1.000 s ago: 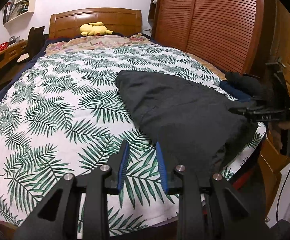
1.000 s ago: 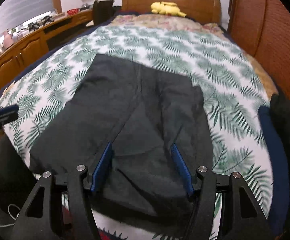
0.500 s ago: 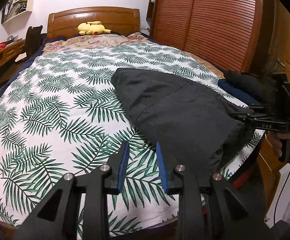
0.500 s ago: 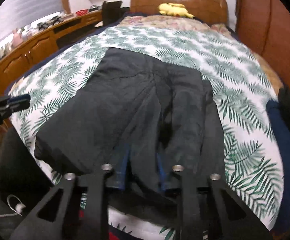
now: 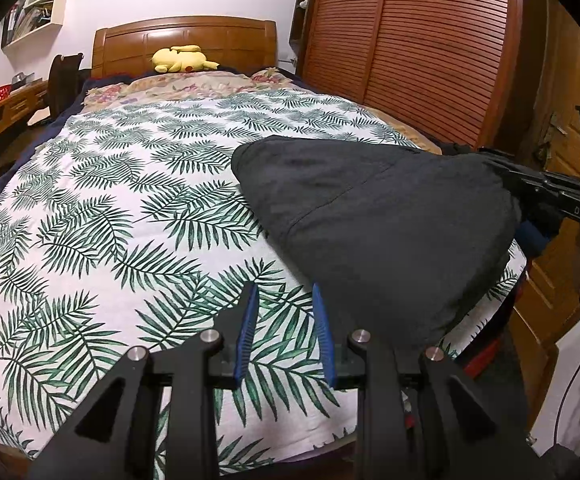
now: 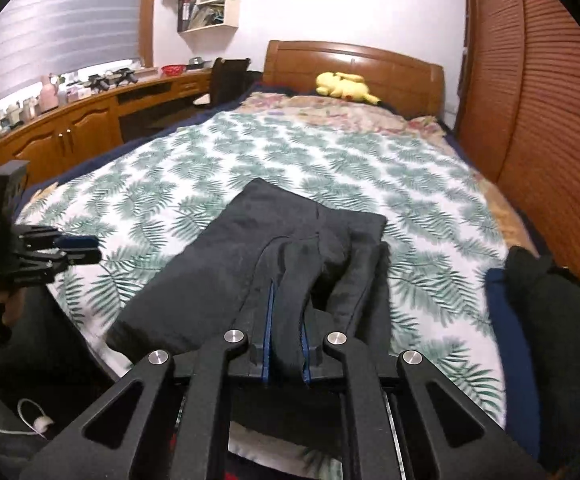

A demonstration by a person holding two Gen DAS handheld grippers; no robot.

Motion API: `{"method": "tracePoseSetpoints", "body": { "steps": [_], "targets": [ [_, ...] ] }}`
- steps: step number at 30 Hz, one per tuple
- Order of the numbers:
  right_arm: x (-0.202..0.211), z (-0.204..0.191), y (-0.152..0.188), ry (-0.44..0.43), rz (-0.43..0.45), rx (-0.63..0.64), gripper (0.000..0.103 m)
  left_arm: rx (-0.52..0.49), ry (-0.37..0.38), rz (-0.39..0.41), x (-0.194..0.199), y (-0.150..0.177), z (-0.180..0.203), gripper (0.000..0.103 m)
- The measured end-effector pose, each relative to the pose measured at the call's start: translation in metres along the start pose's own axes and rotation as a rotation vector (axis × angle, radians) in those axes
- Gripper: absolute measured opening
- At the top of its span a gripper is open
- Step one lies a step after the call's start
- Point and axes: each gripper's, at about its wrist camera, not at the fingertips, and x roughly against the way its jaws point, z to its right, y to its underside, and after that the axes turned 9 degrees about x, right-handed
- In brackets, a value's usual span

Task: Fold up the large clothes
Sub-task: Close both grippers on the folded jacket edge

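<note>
A: Right tongs have just squeezed in on a bunched ridge of the dark garment, blue pads pressing the cloth, tilted down and lifting that edge off the bed.

B: And the left tongs?

A: Part open, nothing between them, hovering over the leaf-print cover with the garment just to their right. A hand grips the handle.

B: Further out?

A: Yellow plush at the wooden headboard far ahead, slatted wardrobe to the right.
</note>
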Motion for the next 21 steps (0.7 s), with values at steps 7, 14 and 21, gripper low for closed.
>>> {"method": "tracePoseSetpoints", "body": {
  "steps": [7,14,21],
  "targets": [
    [0.002,0.042,0.042,0.075,-0.050,-0.116,0.007,0.007,0.017,0.006,-0.003,-0.007,0.003,0.025],
    [-0.017,0.047,0.075,0.040,-0.126,-0.185,0.010,-0.024,0.019,0.005,-0.015,-0.017,0.009,0.026],
    [-0.028,0.041,0.087,0.063,-0.157,-0.191,0.023,-0.067,0.003,-0.010,-0.052,-0.044,0.007,0.027]
  ]
}}
